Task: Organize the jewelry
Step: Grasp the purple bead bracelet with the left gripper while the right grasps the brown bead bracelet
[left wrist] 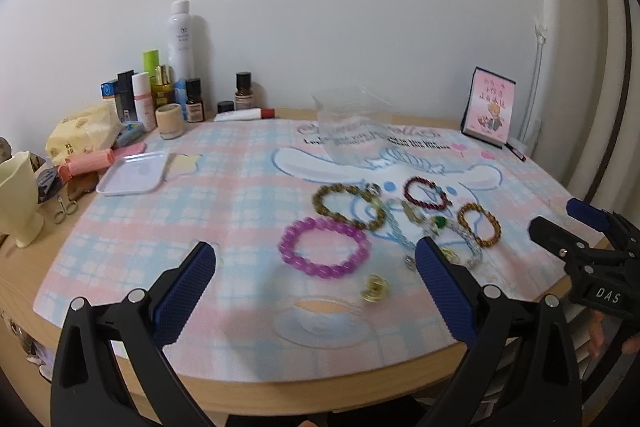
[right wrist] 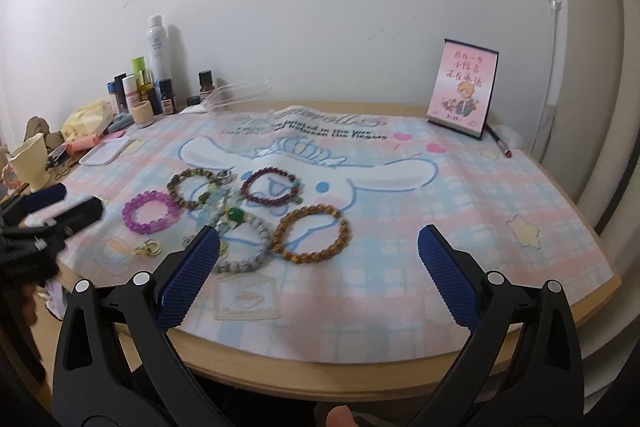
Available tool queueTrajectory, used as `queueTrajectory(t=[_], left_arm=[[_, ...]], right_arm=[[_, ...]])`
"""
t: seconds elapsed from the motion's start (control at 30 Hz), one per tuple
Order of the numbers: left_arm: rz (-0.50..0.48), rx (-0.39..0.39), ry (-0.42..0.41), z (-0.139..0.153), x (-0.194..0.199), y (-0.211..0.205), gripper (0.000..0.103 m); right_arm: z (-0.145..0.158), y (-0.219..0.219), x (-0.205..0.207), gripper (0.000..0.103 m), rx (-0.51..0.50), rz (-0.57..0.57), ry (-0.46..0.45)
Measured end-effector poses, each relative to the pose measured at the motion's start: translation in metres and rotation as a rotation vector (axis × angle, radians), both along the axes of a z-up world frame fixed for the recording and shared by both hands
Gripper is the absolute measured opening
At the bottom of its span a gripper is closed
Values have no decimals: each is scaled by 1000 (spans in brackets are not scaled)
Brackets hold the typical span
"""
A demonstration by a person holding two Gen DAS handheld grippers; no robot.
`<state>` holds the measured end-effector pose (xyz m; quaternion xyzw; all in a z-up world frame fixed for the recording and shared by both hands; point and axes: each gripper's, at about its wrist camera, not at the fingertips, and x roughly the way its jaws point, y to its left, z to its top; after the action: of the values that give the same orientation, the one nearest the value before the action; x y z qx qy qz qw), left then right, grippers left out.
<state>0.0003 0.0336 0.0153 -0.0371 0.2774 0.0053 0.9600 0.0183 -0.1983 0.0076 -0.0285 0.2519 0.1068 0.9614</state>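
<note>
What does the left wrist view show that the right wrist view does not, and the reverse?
Only the left wrist view shows the red-capped white tube lying by the wall and the printed cup and saucer on the mat's near edge.

Only the right wrist view shows the pale star print near the mat's right edge and the grey bead bracelet as a whole ring.

Both show the pink bracelet, the amber bracelet, the clear box, the pink card, and open, empty grippers.

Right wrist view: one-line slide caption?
Open right tongs hover over beaded bracelets scattered on a cartoon mat.
</note>
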Motion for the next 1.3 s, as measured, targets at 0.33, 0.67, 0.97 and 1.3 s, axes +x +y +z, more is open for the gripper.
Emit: queueTrajectory(t=[0.33, 0.67, 0.97, 1.3], left_arm=[[3, -90, 42, 11, 19, 56, 83], [-125, -24, 201, -11, 60, 26, 46], [-141, 8, 269, -27, 79, 20, 34], [-154, 42, 296, -33, 82, 12, 23]], right_arm=[[2, -18, 30, 64, 38, 72, 136], [-11, -10, 70, 35, -7, 104, 248], [-26, 4, 99, 27, -100, 103, 312], [-34, 11, 105, 19, -125, 98, 349]])
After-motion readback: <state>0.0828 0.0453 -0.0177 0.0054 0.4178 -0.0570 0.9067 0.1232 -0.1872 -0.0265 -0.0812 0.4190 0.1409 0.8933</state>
